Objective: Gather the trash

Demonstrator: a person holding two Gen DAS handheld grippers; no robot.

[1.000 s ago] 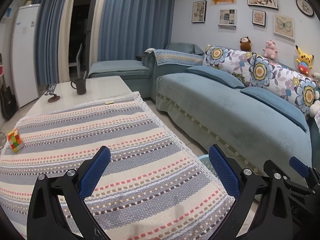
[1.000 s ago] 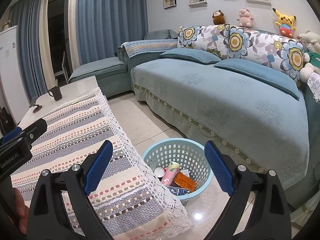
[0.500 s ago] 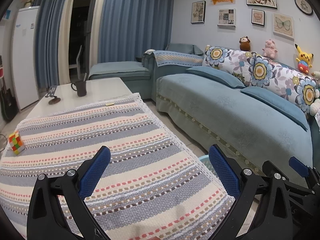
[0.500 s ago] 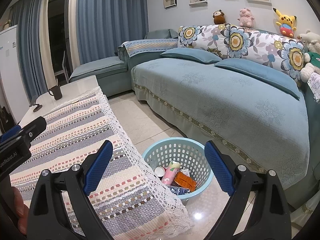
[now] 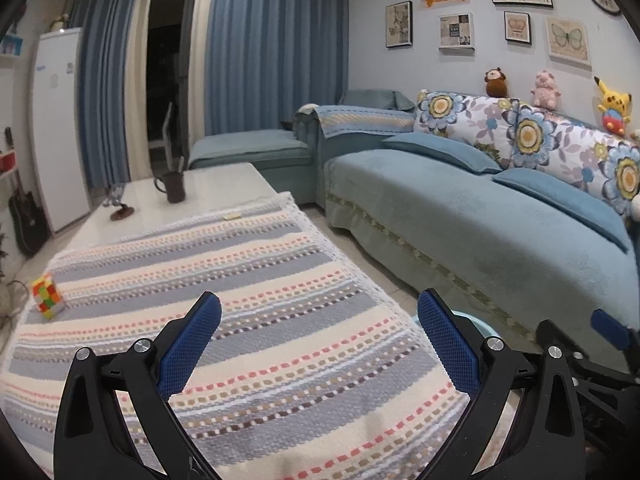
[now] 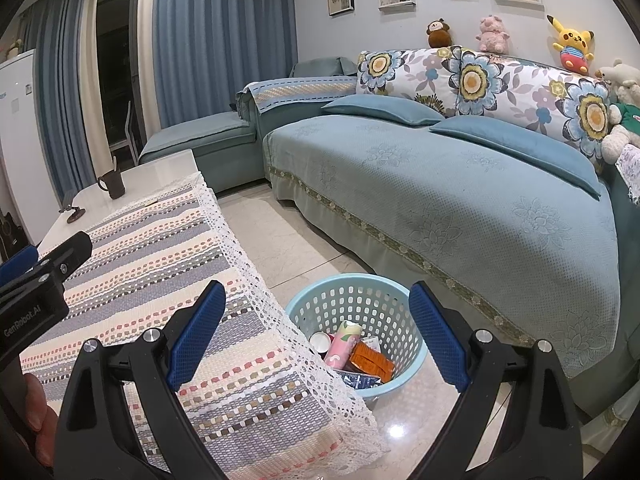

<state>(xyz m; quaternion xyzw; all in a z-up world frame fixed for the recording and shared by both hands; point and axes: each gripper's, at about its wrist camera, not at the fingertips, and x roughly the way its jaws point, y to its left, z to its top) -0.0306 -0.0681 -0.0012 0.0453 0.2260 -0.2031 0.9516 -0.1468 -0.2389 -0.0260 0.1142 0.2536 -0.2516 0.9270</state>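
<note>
A light blue perforated basket stands on the floor between the table and the sofa. It holds trash: a pink carton, an orange packet, a small cup and a dark wrapper. My right gripper is open and empty, above the table's near right corner and the basket. My left gripper is open and empty, low over the striped tablecloth. A sliver of the basket shows past its right finger. The left gripper's body also shows in the right wrist view.
A Rubik's cube lies at the cloth's left edge. A dark mug and a small dark ornament stand on the bare white far end. A blue sofa runs along the right, with tiled floor between.
The left wrist view has shifted slightly, so the cube and mug sit a little higher and further right. The right gripper and basket have barely moved. Both grippers stay open.
</note>
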